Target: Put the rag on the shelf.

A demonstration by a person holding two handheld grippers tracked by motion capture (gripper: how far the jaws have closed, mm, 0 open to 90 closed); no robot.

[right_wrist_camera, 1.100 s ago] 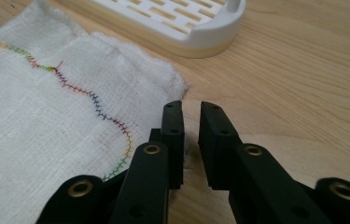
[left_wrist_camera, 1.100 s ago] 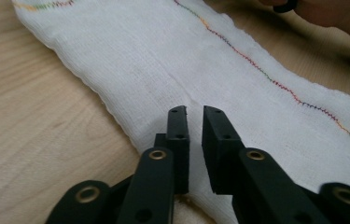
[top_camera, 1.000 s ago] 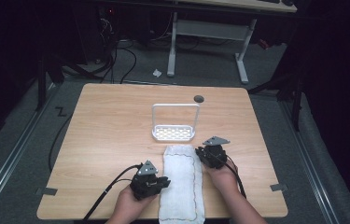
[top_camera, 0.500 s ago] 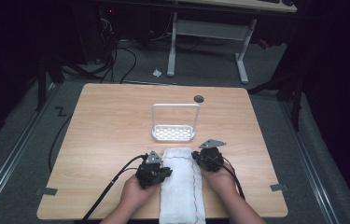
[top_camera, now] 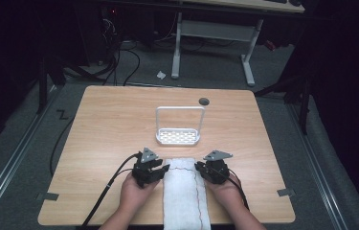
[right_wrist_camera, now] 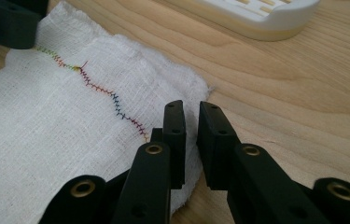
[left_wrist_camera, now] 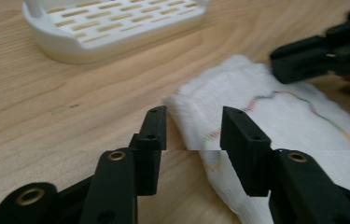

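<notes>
A folded white cloth with a coloured zigzag stitch lies at the table's front middle, its near end hanging over the edge. My left gripper is at the cloth's left side. Its jaws have just been opening and now stand apart, with the cloth's corner between and beyond them, untouched by the pads. My right gripper is at the cloth's right side. Its jaws are almost together on the cloth's edge.
A white slotted rack with a tall wire handle stands just beyond the cloth, seen close in both gripper views. A dark round cap sits near the far edge of the wooden table. Cables trail off the front left.
Both hands have moved along the cloth's sides toward its far end. The left gripper's jaws have come apart and let go of the cloth. The cloth's far end lies slightly nearer the person.
</notes>
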